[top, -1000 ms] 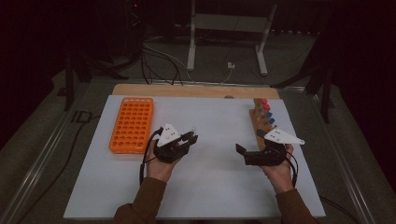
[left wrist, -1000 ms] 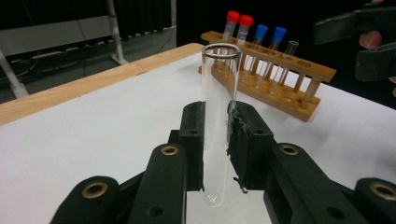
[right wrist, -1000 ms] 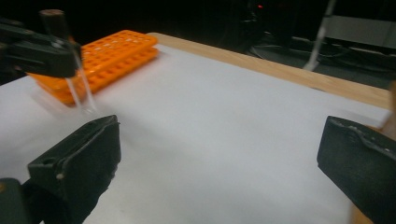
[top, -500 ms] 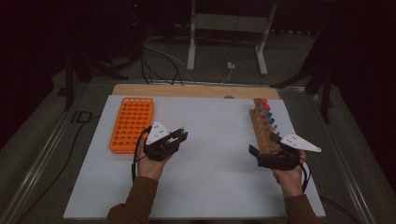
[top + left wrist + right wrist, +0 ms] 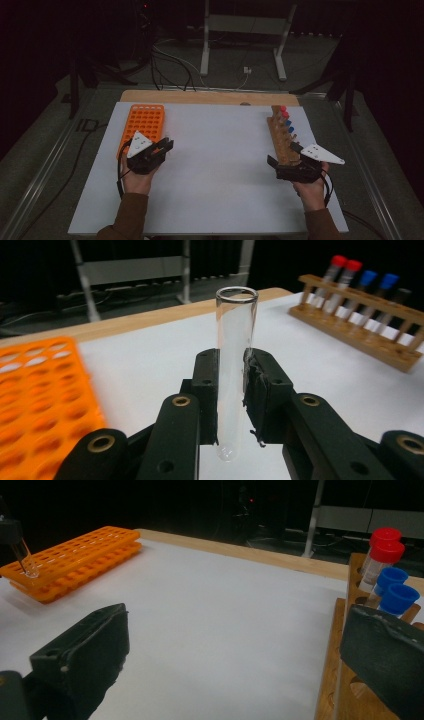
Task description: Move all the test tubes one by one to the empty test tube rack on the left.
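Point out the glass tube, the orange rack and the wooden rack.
glass tube [image 5: 235,355], left gripper view, mid-wall between the pads.
orange rack [image 5: 146,120], high view, middle of the hole grid.
wooden rack [image 5: 278,140], high view, middle of the top rail.

light: dim room, black surround, white table mat [image 5: 220,165] brightest | shadows: soft, faint | glare: mild sheen on glass test tube [image 5: 235,360] | blur: orange rack [image 5: 40,390] and near jaws soft | high view: grainy
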The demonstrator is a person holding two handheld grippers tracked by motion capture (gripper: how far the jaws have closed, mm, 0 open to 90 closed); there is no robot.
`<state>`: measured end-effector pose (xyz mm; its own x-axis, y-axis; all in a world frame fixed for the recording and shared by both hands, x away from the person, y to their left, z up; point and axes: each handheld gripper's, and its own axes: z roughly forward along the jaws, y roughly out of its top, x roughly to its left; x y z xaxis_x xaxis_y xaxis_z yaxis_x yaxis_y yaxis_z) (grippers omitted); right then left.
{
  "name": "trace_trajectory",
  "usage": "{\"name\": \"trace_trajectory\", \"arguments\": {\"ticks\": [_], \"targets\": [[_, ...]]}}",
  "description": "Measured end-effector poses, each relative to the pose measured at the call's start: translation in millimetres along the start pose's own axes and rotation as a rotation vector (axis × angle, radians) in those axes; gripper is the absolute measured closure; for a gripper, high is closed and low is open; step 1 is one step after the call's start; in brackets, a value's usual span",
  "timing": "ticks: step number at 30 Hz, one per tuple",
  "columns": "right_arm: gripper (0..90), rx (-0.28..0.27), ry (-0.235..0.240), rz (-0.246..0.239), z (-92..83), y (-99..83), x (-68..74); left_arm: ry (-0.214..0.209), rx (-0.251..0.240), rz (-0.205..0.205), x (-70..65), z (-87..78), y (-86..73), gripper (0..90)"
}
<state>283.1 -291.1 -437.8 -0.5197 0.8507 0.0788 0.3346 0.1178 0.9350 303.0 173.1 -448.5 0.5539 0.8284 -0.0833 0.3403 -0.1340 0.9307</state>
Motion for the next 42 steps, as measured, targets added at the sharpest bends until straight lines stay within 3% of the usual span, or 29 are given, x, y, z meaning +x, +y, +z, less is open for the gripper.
{"name": "trace_trajectory", "arguments": {"ticks": [9, 16, 24, 32, 42], "targets": [[0.0, -0.001, 0.004, 0.008, -0.3, -0.5, -1.2, 0.113, -0.006, -0.034, 23.2, -7.6, -13.2, 76.1], [0.0, 0.000, 0.005, 0.009, -0.2, -0.8, -1.3, 0.162, 0.017, -0.052, 33.2, -9.5, -23.4, 76.2], [0.0, 0.009, 0.011, 0.006, 1.9, -1.9, 0.9, 0.198, 0.045, -0.039, 37.0, -10.7, -29.4, 76.1], [0.0, 0.017, 0.014, 0.004, 3.6, -3.5, 1.2, 0.201, 0.127, -0.034, 38.7, -1.6, -43.3, 76.3], [0.0, 0.018, 0.013, 0.002, 3.9, -3.5, 1.3, 0.202, 0.182, -0.020, 38.4, 2.4, -47.7, 76.6]]}}
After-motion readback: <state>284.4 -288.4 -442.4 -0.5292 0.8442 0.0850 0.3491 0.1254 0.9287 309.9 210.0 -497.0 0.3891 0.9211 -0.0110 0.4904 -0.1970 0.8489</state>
